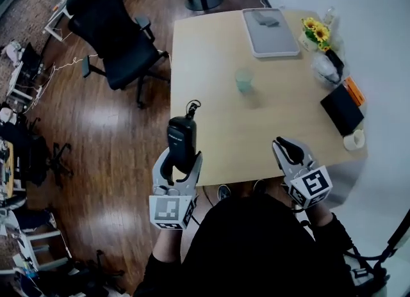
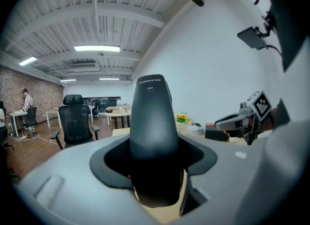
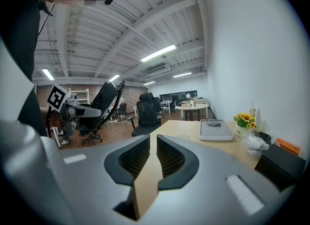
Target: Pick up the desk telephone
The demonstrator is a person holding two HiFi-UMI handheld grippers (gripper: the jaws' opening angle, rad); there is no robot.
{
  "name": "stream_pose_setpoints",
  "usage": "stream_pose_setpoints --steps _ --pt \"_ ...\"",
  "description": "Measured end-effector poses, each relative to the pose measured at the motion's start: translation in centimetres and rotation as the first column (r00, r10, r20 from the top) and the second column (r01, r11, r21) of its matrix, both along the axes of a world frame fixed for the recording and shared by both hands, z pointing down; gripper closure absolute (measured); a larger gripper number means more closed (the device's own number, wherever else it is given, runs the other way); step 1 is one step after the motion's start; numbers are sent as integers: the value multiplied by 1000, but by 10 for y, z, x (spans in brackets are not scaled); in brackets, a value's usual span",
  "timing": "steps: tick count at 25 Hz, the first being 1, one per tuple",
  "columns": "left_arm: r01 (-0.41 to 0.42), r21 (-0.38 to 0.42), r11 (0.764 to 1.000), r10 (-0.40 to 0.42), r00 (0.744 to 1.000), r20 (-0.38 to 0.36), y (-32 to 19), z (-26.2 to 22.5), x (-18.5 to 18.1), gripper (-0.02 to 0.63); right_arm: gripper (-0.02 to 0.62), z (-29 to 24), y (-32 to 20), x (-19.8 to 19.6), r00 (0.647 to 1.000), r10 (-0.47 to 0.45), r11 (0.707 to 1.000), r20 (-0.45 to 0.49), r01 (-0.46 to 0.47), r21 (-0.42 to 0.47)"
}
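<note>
A black telephone handset (image 1: 182, 137) stands upright between the jaws of my left gripper (image 1: 180, 164), held off the table's near left corner, its cord end (image 1: 192, 105) curling above it. In the left gripper view the handset (image 2: 152, 132) fills the gap of the left gripper (image 2: 156, 170), whose jaws press on its sides. My right gripper (image 1: 289, 152) hovers over the wooden table's (image 1: 211, 65) front edge. In its own view the right gripper (image 3: 150, 147) has its jaws almost together, a narrow slit between the pads with nothing in it.
On the table sit a grey tray (image 1: 269, 33), a clear cup (image 1: 244, 79), yellow flowers (image 1: 317, 32), a black flat box (image 1: 341, 109) and a white cup (image 1: 354, 139). A black office chair (image 1: 112, 33) stands left of the table on the wooden floor.
</note>
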State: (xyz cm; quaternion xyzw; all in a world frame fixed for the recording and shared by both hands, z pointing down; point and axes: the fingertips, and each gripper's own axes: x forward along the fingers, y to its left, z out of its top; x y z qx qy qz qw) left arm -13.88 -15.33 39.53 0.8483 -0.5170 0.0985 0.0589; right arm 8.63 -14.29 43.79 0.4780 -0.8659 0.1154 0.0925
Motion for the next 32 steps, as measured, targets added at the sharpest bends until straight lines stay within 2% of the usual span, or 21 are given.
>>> stream_pose_setpoints --steps 6,13,21,25,28,32 --pt "-39 -29 999 40 999 30 2 5 23 345 549 2 2 17 1000 2 1000 -7 -2 0" --pt "-90 -19 996 90 996 20 0 3 41 345 552 4 7 26 999 27 1000 -17 -27 -2" --pt "-87 -19 996 87 996 28 4 5 47 345 558 8 12 30 1000 8 1000 -29 -8 3" --pt "-78 -19 997 78 996 36 10 8 53 345 588 7 17 35 999 -17 1000 -36 17 11" --pt "-88 -5 996 89 995 43 7 12 55 345 593 8 17 38 999 -2 1000 -44 3 11" --pt "-81 -37 996 83 995 53 4 19 49 345 594 8 13 39 998 10 1000 -54 -10 1"
